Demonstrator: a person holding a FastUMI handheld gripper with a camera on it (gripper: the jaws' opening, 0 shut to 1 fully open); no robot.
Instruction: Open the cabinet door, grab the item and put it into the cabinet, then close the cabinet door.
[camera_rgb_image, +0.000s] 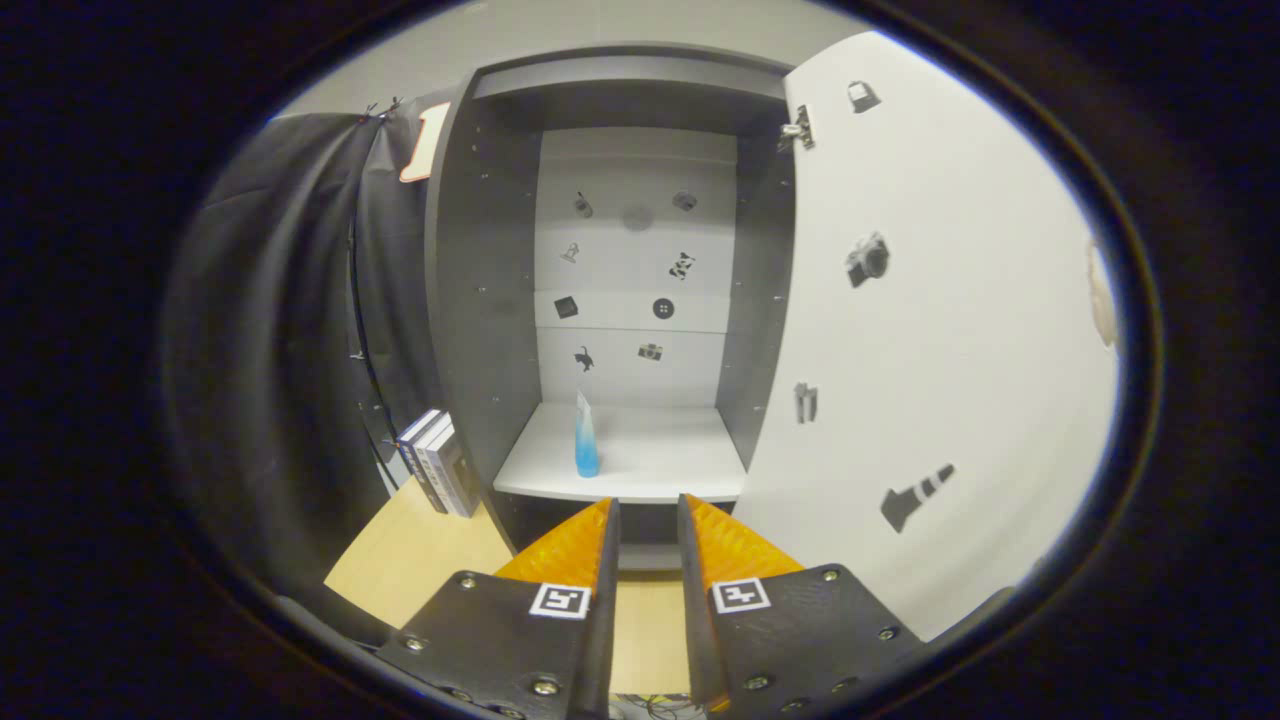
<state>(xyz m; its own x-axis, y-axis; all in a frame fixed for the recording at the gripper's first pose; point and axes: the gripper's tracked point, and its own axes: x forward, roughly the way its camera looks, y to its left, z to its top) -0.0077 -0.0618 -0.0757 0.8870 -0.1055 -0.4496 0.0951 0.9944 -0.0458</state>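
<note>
Grey laminate forms the tall open cabinet (480, 300), its side panels dark and dotted with rows of small shelf-pin holes, its back panel (635, 270) pale and scattered with little black picture stickers. On the cabinet's light shelf (650, 465) stands the item — a slim clear-topped bottle of blue liquid (586, 440), upright, towards the shelf's left side and a little back from its front edge, touching neither wall.

To the right, the white cabinet door (940, 330) is swung wide open, its inner face turned this way and carrying more black stickers, among them a camera and a striped cone; a metal hinge (797, 130) shows at its upper corner where it meets the carcass.

The gripper (648, 515) sits low in front of the cabinet, its two fingers pointing at the shelf's front edge. A narrow gap lies between them and nothing is held there — the fingers are nearly together but press on no object. The bottle stands beyond the fingertips, slightly left of the left one and well clear of it.

Under the fingers lies a light wooden tabletop (420, 560). Left of the cabinet, a small stack of upright books (440, 465) leans against its outer side, with black cloth (280, 330) hanging behind them.
</note>
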